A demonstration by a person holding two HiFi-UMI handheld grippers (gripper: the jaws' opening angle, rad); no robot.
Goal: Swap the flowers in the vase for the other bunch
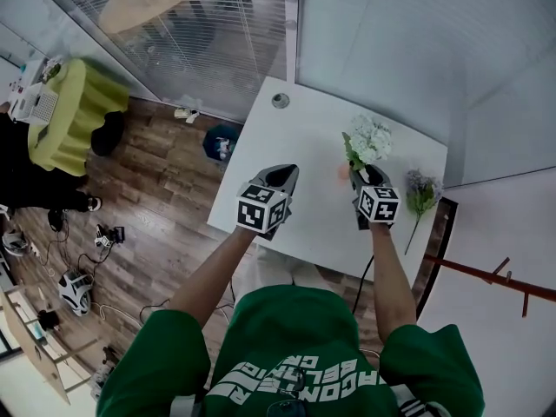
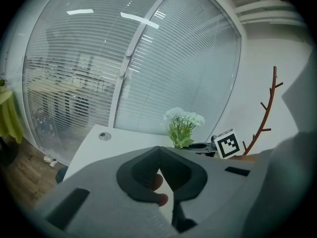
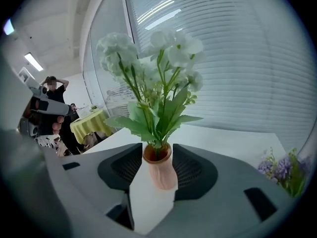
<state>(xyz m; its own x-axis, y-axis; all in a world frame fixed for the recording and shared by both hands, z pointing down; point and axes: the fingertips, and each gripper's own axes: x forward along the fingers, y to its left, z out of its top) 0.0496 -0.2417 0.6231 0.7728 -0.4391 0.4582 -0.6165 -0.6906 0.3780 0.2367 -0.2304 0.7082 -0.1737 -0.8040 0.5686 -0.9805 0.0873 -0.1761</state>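
Forearms reach forward from a green shirt (image 1: 300,346) at the bottom of the head view, each ending in a hand-held gripper over the near part of the white table (image 1: 300,142). The left hand-held gripper (image 1: 283,175) hangs above bare tabletop with its jaws clenched tip to tip and nothing between them, apart from the flowers. The right hand-held gripper (image 1: 368,177) is released. In the right gripper view its jaws stand apart on either side of the small pink vase (image 3: 161,173), which stands upright on the table between the tips. A sliver of white table shows between the vase and the left pad, and the vase sits close to the other pad. The vase holds the white bunch (image 1: 369,137), whose leafy green stems rise from its mouth to pale round heads above the gripper. To the right of that gripper the purple bunch (image 1: 423,189) lies flat on the table near its right edge, its stem pointing back toward the person. A round grommet (image 1: 280,100) sits near the table's far left corner. Beyond the table hang slatted blinds (image 1: 226,33) on a glass wall. To the left lies a wooden floor (image 1: 148,224) strewn with gear, with a yellow-green cloth (image 1: 74,111) draped over another table. To the right stands a red-brown branching coat stand (image 1: 495,276)
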